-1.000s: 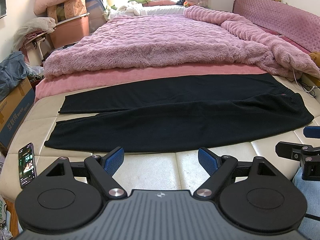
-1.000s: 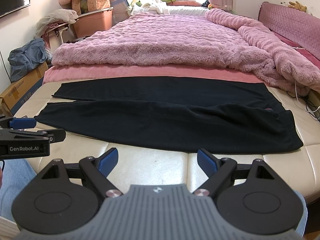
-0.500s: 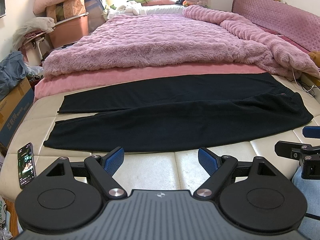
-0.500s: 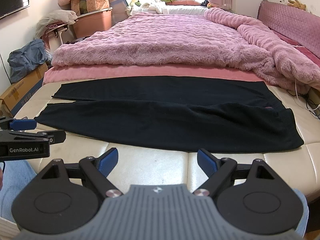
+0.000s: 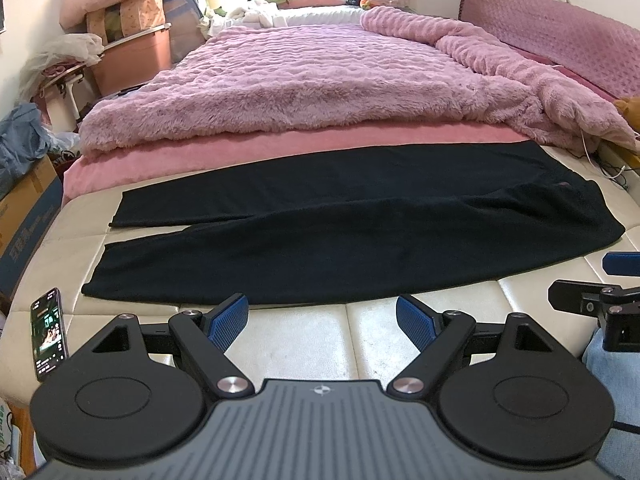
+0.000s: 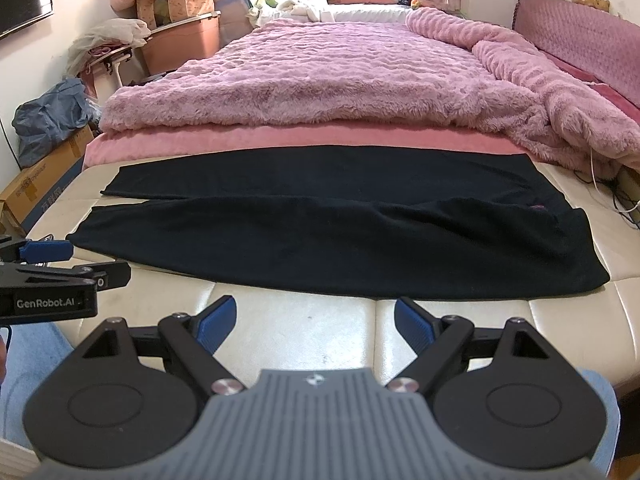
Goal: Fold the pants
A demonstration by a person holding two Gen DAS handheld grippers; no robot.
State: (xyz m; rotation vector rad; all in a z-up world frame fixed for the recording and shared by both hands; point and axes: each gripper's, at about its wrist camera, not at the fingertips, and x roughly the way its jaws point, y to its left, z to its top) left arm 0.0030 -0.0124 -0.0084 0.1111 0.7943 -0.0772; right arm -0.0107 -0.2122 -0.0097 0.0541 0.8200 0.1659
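On the bare cream mattress at the foot of a bed: one pair of black pants, spread flat, unfolded.

- Pants: long axis runs left to right across both views. Waist at the right end, two leg cuffs at the left end. The legs lie one behind the other, split apart only near the cuffs. The far edge lies just beside a pink sheet; a pink fleece blanket is heaped beyond.
- Left gripper: jaws spread wide, holding nothing, just short of the pants' near edge, about mid-length. Nearer the cuffs.
- Right gripper: jaws likewise spread wide and empty, just short of the near edge. Nearer the waist.
- Relation for the coming move: the pants lie straight ahead of both grippers, broadside on. Judged, a first fold lengthwise would need the near leg lifted away from the grippers onto the far leg, left gripper toward the cuff, right toward the waist.
- Phone: screen lit, on the mattress's left edge, apart from the pants.
- Containers: a brown bin at left, bedding stacked on its lid, contents unseen. A cardboard box beside the bed, contents not visible.
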